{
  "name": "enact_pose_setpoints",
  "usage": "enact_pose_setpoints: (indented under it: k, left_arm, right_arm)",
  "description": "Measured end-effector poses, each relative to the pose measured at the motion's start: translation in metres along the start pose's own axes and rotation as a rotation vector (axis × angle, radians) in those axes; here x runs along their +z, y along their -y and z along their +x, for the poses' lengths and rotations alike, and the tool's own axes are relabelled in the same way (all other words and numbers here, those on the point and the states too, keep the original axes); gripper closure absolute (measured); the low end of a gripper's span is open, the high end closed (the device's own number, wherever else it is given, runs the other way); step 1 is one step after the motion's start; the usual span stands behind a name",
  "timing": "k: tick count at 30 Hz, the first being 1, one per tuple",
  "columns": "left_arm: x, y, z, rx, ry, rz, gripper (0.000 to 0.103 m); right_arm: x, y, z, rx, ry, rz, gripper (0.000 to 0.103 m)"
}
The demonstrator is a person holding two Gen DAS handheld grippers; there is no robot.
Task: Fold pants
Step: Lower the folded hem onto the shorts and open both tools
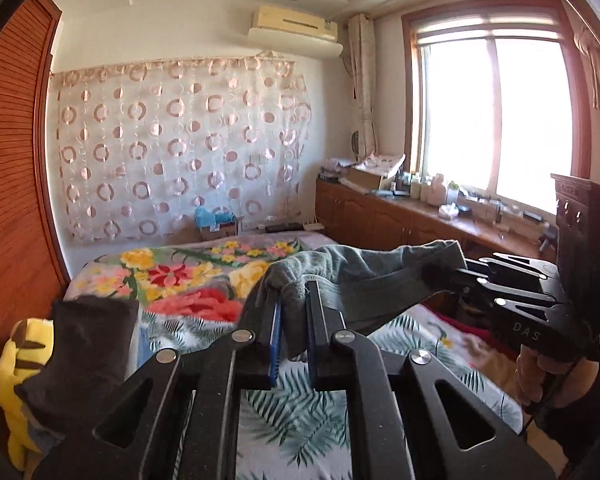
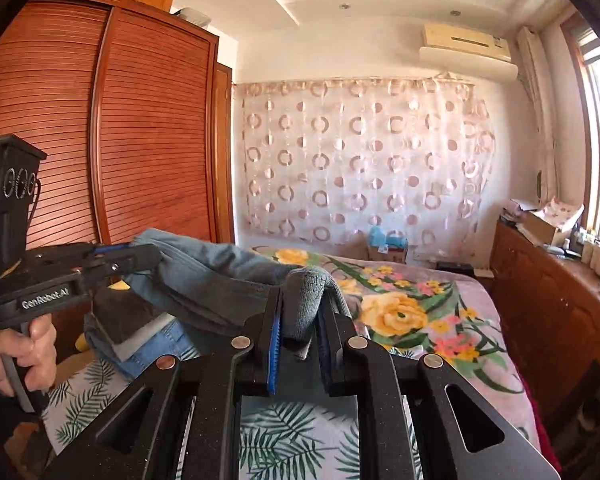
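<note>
Left tool [image 1: 292,312] and right tool [image 2: 300,316], both clamped on the grey pants [image 1: 364,276], hold them stretched above the flowered bed [image 1: 172,276].

I am seeing open bedspread on the bed [image 2: 440,320] across the centre and right of the right wrist frame, free for passing. The pants [image 1: 364,276] are stretching between my left hand-held gripper [image 1: 292,312] and right hand-held gripper [image 2: 300,316], barring the gap between them. At lower left, a folded clothes stack [image 2: 136,336] and a yellow plush toy [image 1: 16,376] are crowding the bed's edge. The wardrobe [image 2: 100,128] is walling the left; the desk [image 1: 420,220] is lining the right.
</note>
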State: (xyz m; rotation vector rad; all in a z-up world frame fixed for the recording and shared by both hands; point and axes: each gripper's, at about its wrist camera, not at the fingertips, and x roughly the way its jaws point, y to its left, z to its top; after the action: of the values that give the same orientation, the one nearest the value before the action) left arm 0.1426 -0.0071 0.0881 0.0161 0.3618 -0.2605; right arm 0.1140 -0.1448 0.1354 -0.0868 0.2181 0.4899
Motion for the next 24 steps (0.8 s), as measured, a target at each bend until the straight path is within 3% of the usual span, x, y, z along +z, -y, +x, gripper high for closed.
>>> enact_pose_setpoints:
  k: [8,11,24]
  left_arm:
    - [-0.126,0.005,-0.016,-0.037,-0.206,-0.065,0.092]
    - [-0.157,0.01,-0.023,-0.051,-0.262,-0.079,0.092]
    - [-0.19,0.016,-0.039,-0.036,-0.363,-0.091,0.09]
  right_arm:
    - [-0.107,-0.014,-0.003,0.08,-0.189,0.068,0.088]
    - [-0.134,-0.024,-0.005,0.106,-0.256,0.066,0.088]
    - [-0.163,-0.029,-0.032,0.157,-0.353,0.096,0.088]
